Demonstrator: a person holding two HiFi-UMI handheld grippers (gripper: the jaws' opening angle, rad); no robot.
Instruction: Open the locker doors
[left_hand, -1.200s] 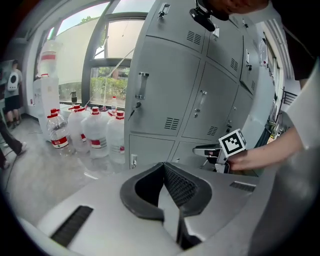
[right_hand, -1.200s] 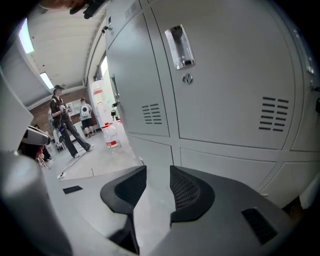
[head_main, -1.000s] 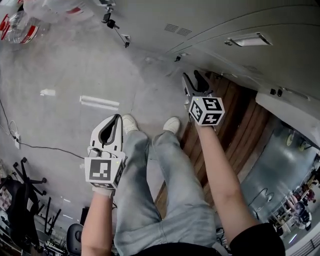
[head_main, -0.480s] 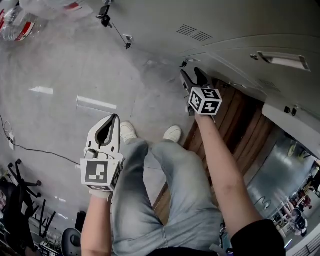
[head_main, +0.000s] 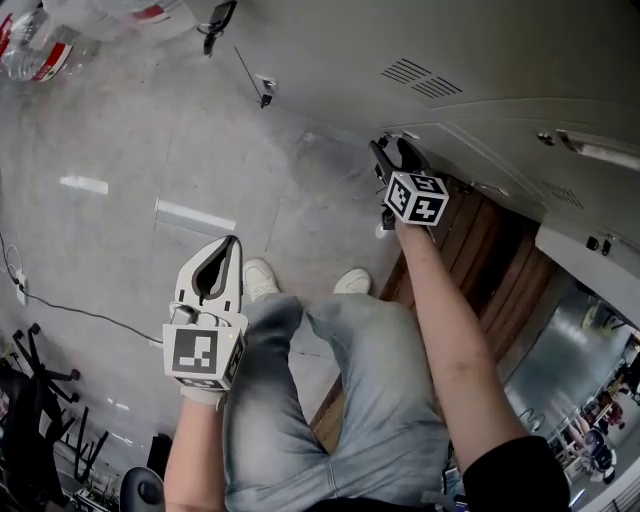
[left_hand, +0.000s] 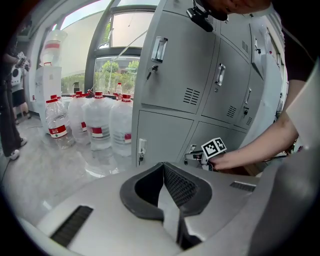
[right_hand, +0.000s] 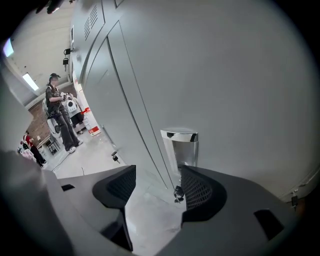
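Locker door (right_hand: 240, 90) handle (right_hand: 180, 147) sits just beyond right gripper (right_hand: 157, 171) fingers, nearer the right one; jaws just been opening, wide, gripping nothing. Key (right_hand: 177, 192) hangs under handle. Left gripper (left_hand: 163, 167) clenched, empty; water bottles (left_hand: 95, 127) far beyond.

Bright daylight pours through the window (left_hand: 107, 70); both gripper views bend and darken at the edges.

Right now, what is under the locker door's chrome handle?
A key hangs under the chrome handle, seen between the right gripper's jaws, which have just been opening; the gripper hides anything lower.
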